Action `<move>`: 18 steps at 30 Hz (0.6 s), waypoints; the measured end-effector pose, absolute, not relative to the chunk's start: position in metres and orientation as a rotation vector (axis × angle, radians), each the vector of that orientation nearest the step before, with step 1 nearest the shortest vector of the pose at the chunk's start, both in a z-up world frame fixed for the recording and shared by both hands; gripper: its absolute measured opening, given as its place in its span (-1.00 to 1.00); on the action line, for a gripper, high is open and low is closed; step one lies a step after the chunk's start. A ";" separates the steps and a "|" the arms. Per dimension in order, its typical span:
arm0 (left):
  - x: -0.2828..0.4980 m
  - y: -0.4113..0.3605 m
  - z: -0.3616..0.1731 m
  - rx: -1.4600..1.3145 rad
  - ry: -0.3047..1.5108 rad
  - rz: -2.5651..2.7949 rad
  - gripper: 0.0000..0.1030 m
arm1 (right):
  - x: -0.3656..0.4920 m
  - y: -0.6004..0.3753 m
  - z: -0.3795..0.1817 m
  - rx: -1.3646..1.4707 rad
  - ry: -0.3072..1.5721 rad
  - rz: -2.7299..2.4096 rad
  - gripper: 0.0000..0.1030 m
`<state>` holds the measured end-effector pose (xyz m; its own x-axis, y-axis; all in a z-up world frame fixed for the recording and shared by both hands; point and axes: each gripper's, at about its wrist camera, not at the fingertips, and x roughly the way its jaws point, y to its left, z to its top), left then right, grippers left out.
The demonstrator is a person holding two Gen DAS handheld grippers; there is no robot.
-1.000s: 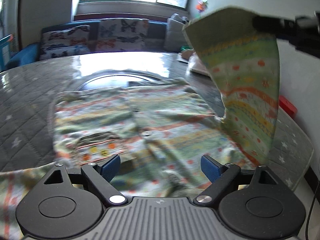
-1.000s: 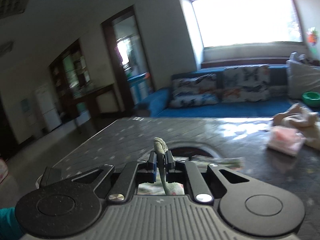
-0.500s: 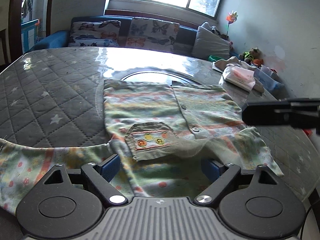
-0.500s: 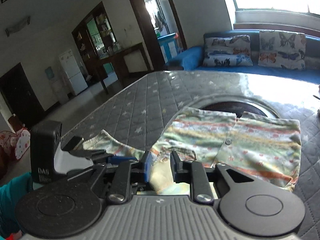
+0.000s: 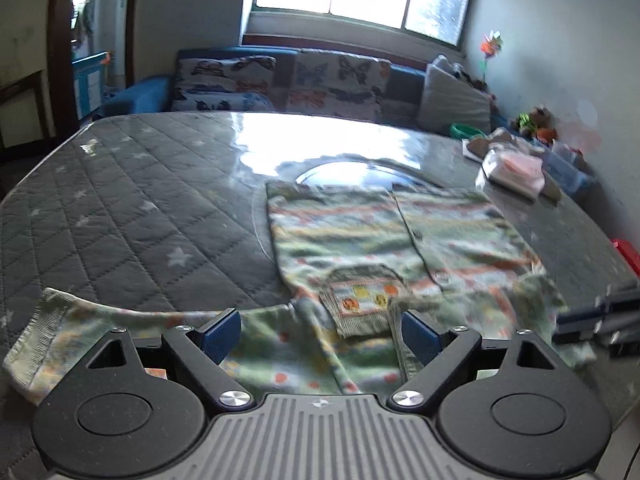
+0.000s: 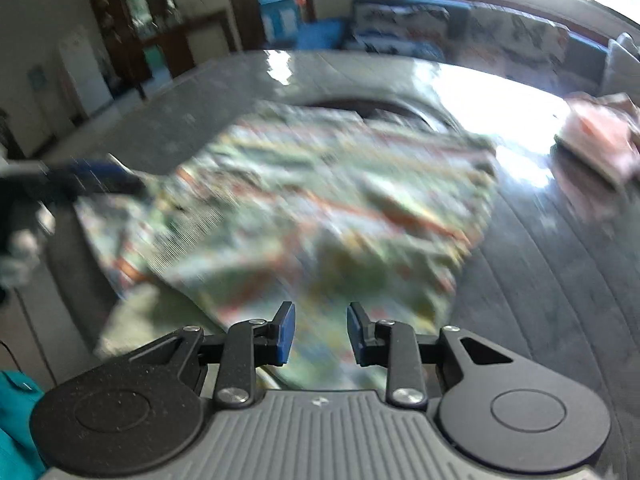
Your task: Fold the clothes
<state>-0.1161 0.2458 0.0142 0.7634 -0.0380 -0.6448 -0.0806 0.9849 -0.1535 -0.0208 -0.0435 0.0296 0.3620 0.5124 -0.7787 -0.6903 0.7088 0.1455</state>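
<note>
Now both claws hang open over a striped shirt spread on the tabletop

Largest first: the quilted tabletop [image 5: 132,208] carries the shirt [image 5: 384,240] right of centre, collar at the near edge, hem toward the far edge, long axis near-to-far; one sleeve [image 5: 80,320] trails along the near edge toward the left corner, just ahead of the left claw [image 5: 320,330], wide open and empty; the right claw [image 6: 320,332], half open, grips nothing.

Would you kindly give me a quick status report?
Both grippers, left and right, open, holding nothing. Striped shirt flat on table, one sleeve outstretched. Nothing obstructing.
</note>
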 end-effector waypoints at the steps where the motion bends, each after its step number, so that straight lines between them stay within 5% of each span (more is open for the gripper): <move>1: -0.115 0.244 0.016 -0.174 0.699 0.011 0.74 | -0.020 -0.048 0.024 -0.230 0.931 0.764 -0.48; 18: -0.084 0.234 -0.009 -0.160 0.780 -0.017 0.72 | 0.027 -0.044 0.030 -0.429 0.745 0.748 -0.50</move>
<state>-0.0839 0.2343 -0.0092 0.7111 -0.0747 -0.6991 -0.0434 0.9878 -0.1496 0.0266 -0.0440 0.0298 0.5004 0.4526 -0.7381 -0.7395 0.6668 -0.0924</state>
